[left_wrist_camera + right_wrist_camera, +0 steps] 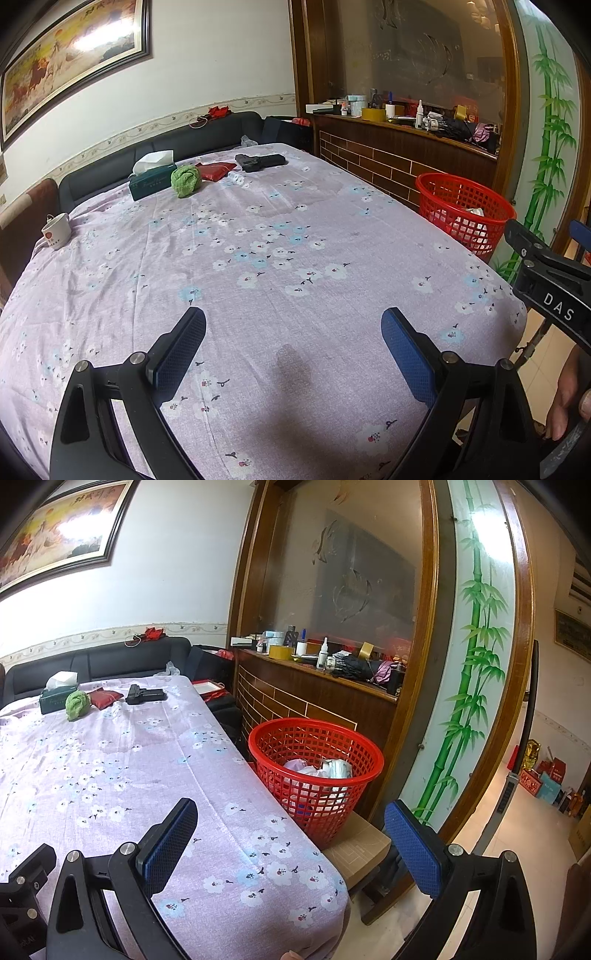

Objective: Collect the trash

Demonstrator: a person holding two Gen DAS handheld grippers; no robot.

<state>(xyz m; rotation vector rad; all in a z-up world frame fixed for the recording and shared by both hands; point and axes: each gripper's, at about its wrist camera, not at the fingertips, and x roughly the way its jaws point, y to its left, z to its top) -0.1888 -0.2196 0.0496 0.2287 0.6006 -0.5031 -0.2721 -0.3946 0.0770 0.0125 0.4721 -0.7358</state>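
A red mesh basket [316, 764] stands on a cardboard box beside the table's right edge and holds crumpled white trash [325, 770]; it also shows in the left wrist view [463, 210]. My left gripper [293, 343] is open and empty, low over the near part of the floral tablecloth [258, 258]. My right gripper [291, 836] is open and empty over the table's near right corner, in front of the basket. The right gripper's body shows at the right edge of the left wrist view.
At the table's far end lie a green tissue box [151, 179], a green cloth ball [185, 180], a red pouch [216, 170] and a black object [260, 161]. A white cup [56, 230] stands at the left edge. A cluttered wooden counter [406, 125] stands behind the basket.
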